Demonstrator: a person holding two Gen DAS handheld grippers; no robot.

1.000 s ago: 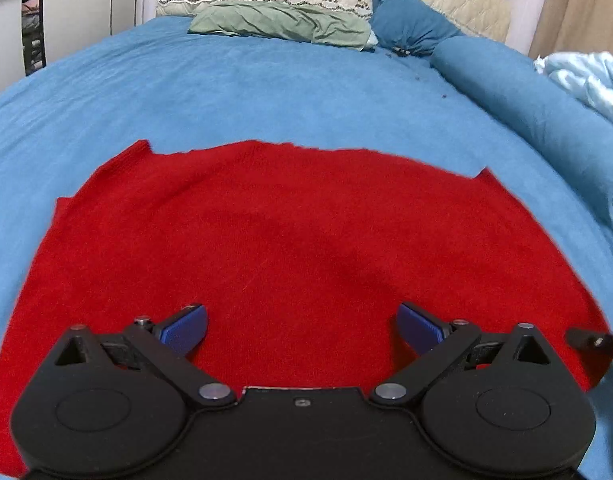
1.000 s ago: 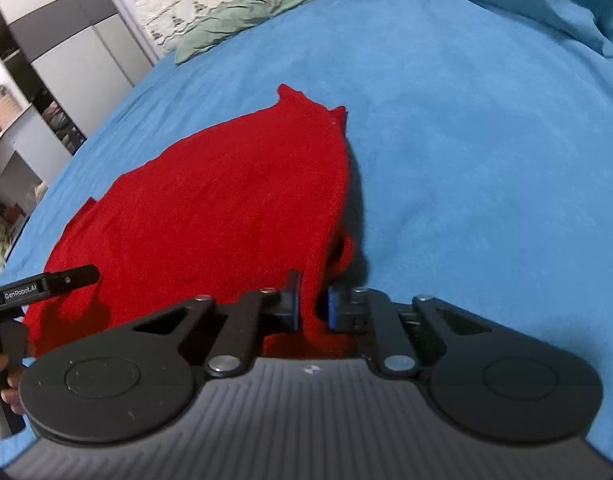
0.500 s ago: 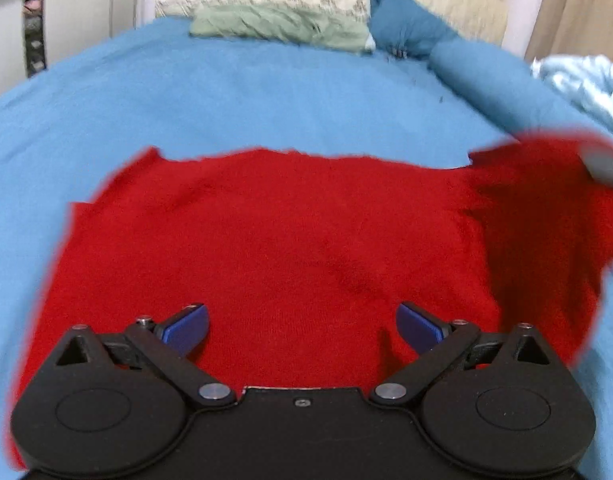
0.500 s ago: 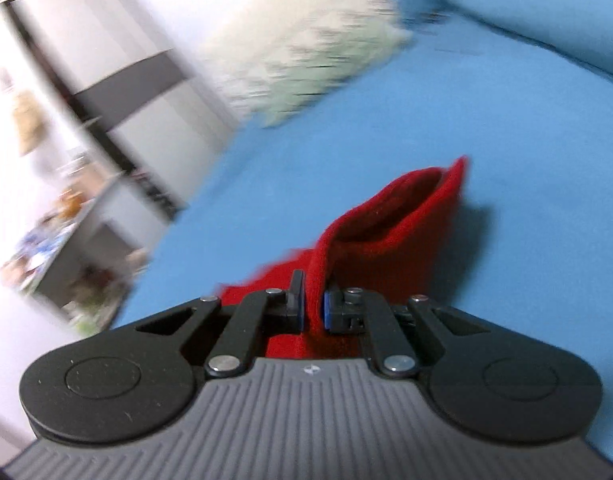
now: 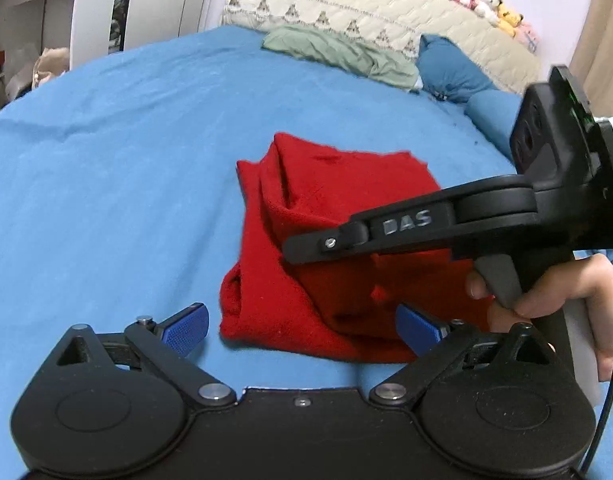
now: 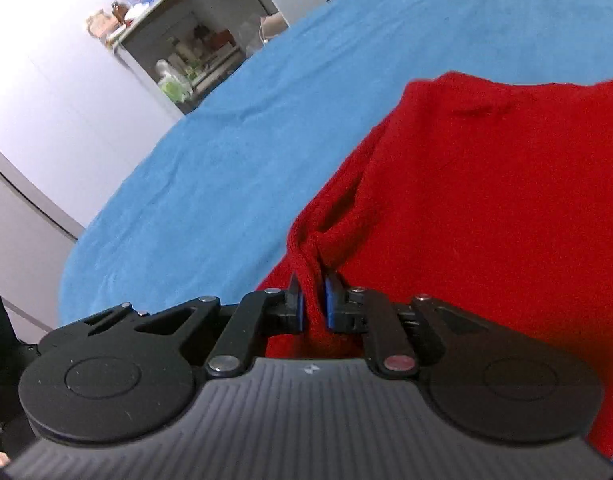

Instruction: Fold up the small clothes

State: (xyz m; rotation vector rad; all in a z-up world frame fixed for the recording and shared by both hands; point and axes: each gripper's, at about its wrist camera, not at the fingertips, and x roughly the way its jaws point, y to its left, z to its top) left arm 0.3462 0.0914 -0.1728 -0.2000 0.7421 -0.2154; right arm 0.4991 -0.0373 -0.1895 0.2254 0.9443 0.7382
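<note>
Your left gripper (image 5: 304, 330) hangs with its blue pads spread wide and holding nothing, just short of the red garment (image 5: 330, 248), which lies doubled over on the blue bedsheet (image 5: 126, 168). From that view your right gripper (image 5: 306, 246) reaches across the cloth, its fingertips hidden. Only the right wrist view shows your right gripper (image 6: 313, 306) pinching a bunched fold of the red garment (image 6: 486, 220).

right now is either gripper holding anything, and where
The right gripper pinches a bunched edge of the red knitted garment. The left gripper is open, holding nothing.
</note>
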